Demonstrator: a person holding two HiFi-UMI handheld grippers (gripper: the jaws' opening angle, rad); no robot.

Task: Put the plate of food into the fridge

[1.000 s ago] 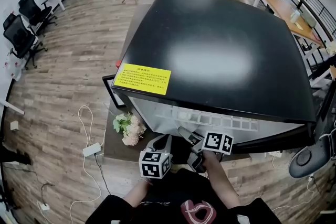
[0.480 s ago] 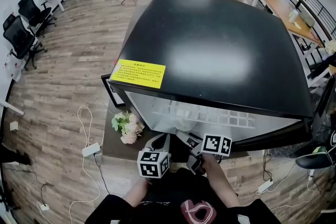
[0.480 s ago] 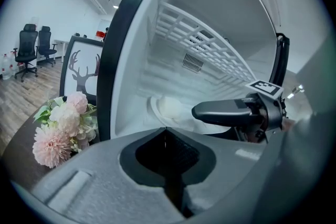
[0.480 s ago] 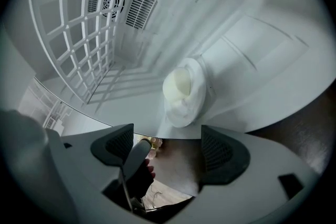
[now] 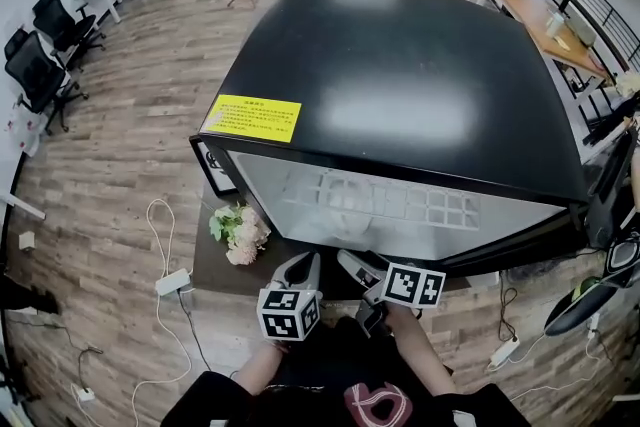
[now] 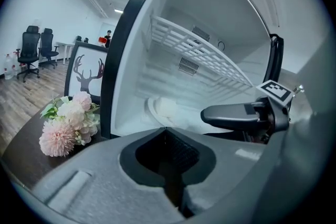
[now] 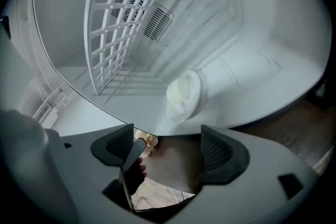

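The black fridge (image 5: 400,75) stands open toward me, its white inside showing. A white plate of pale food (image 6: 164,109) rests on the fridge floor under the wire shelf (image 6: 202,52); the right gripper view shows the plate (image 7: 184,94) clear of both jaws. My left gripper (image 5: 300,273) hangs low before the opening, jaws shut and empty (image 6: 165,131). My right gripper (image 5: 357,265) is beside it, just outside the fridge, open with nothing between its fingers (image 7: 165,139). It also shows in the left gripper view (image 6: 239,114).
Pink and white flowers (image 5: 238,235) and a framed deer picture (image 6: 86,73) sit on the dark low table (image 5: 215,275) left of the fridge. A yellow label (image 5: 252,118) is on the fridge top. Cables and a power strip (image 5: 172,283) lie on the wood floor.
The head view has drawn back, so more of the fridge's inside shows. Both grippers stay low in front of the opening, a little farther from it.
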